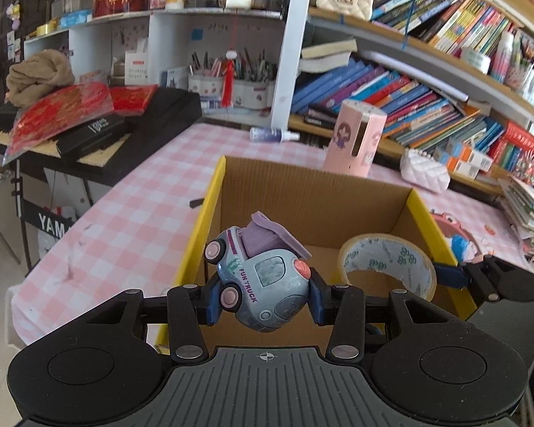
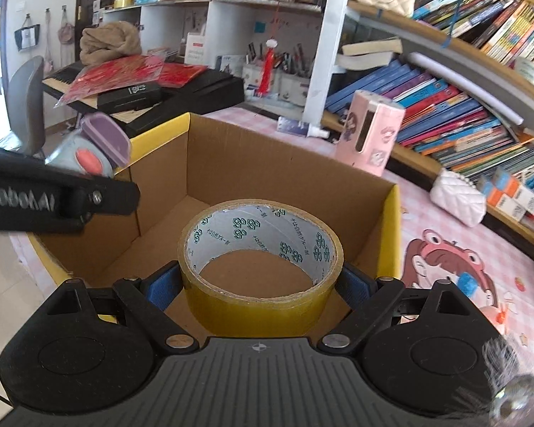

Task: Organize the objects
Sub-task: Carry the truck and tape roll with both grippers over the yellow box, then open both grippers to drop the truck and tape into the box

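Left wrist view showed the left gripper (image 1: 263, 293), jaws clamped on a light, hard, slick toy truck (image 1: 263, 281) by its 2 sides above the cardboard box (image 1: 338, 185), while the right gripper (image 2: 260, 284) squeezed a stiff tape roll (image 2: 260, 267) across its outer wall.

A desk (image 1: 131, 213) in pink-checked cloth carries an open cardboard box (image 1: 313, 192). Behind it stand a pink canister (image 1: 356, 138), a spray bottle (image 1: 274, 134) lying flat and a quilted purse (image 1: 425, 174).

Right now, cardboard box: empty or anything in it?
Empty: the cardboard box shows bare floor; toy truck and tape roll hang above, gripped.
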Available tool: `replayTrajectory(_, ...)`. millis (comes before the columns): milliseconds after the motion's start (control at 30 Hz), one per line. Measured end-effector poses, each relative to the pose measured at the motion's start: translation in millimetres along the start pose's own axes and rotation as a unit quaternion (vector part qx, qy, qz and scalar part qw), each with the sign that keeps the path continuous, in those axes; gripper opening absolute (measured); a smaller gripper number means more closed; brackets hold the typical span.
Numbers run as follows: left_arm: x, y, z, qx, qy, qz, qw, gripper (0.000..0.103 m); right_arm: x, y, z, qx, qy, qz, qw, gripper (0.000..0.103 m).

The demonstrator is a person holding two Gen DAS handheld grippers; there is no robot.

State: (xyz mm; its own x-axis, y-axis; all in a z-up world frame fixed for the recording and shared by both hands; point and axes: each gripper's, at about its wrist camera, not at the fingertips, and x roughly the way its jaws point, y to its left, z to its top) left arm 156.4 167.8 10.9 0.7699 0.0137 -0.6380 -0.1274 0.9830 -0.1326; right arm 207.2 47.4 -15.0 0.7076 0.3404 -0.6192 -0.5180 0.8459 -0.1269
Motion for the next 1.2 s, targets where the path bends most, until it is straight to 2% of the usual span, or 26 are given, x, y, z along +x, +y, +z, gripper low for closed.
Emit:
replayTrajectory(167, 11, -5, -1, 0.001, 0.013, 0.006, 0.9999, 0.044, 12, -12, 2, 0.024, 0.025, 0.036, 0.999, 0.091)
replayTrajectory(400, 22, -13, -3, 0.007, 0.029, 0.009, 0.9995, 0.044, 17, -17, 6, 0.005, 0.04, 0.055, 0.998, 0.091)
replayTrajectory(733, 33, -32, 0, 0.032, 0.034, 0.012, 0.9988, 0.044, 26, -43, 11, -0.043, 0.062, 0.103, 0.992, 0.091)
replayTrajectory(933, 43, -39, 3, 0.043, 0.037, 0.019, 0.9982, 0.044, 27, -46, 11, -0.054, 0.062, 0.113, 0.99, 0.091)
replayTrajectory(1200, 57, -39, 4, 0.024, 0.055, 0.023, 0.9979, 0.044, 26, -46, 9, -0.055, 0.057, 0.115, 0.99, 0.092)
